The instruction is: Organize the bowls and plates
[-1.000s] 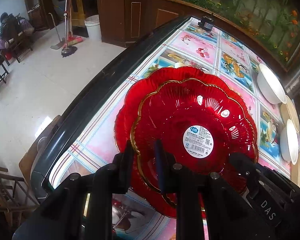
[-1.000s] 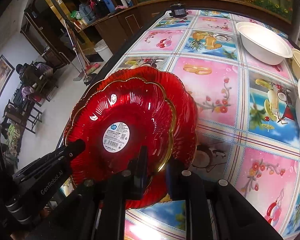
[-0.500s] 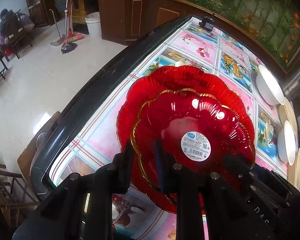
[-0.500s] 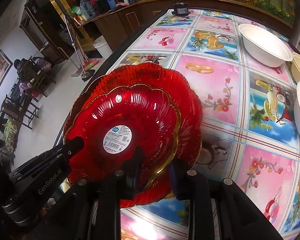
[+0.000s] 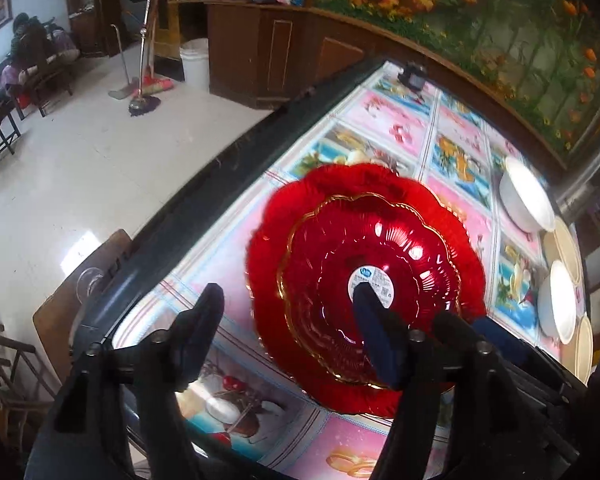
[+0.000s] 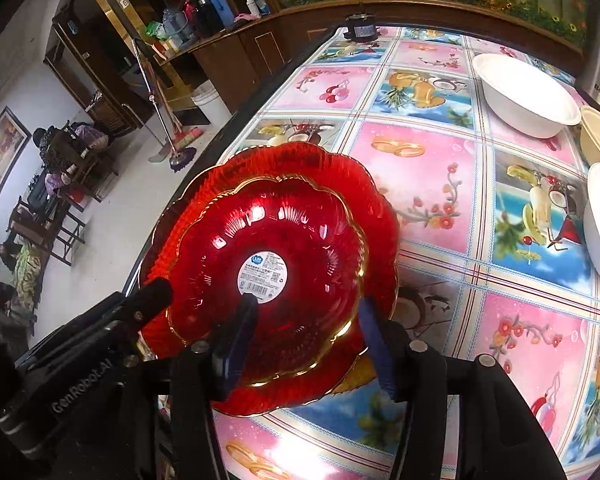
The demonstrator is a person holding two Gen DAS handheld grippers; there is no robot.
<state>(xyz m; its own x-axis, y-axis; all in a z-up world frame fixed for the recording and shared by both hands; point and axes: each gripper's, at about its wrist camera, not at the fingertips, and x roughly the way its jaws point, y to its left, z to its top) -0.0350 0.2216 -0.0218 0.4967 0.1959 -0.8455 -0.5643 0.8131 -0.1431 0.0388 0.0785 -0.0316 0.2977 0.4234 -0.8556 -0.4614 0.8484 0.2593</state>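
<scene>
Close to the bench [image 6: 428, 184] edge, the smaller red plate [image 6: 268, 236] sits off-centre on the larger red plate [image 6: 300, 160]; both claws, left claw [image 5: 288, 300] and right claw [image 6: 308, 316], have just been opening and grip nothing, so a nudge from either could slide the stack floorward.

A white bucket [image 5: 195, 65] stands by the wooden counter [image 5: 268, 56]. Near the bucket a mop [image 5: 142, 100] and what looks like a broom [image 5: 158, 86] rest on the floor.

Black jaws, seemingly blue-padded; "GenRobot.AI" lettering.
</scene>
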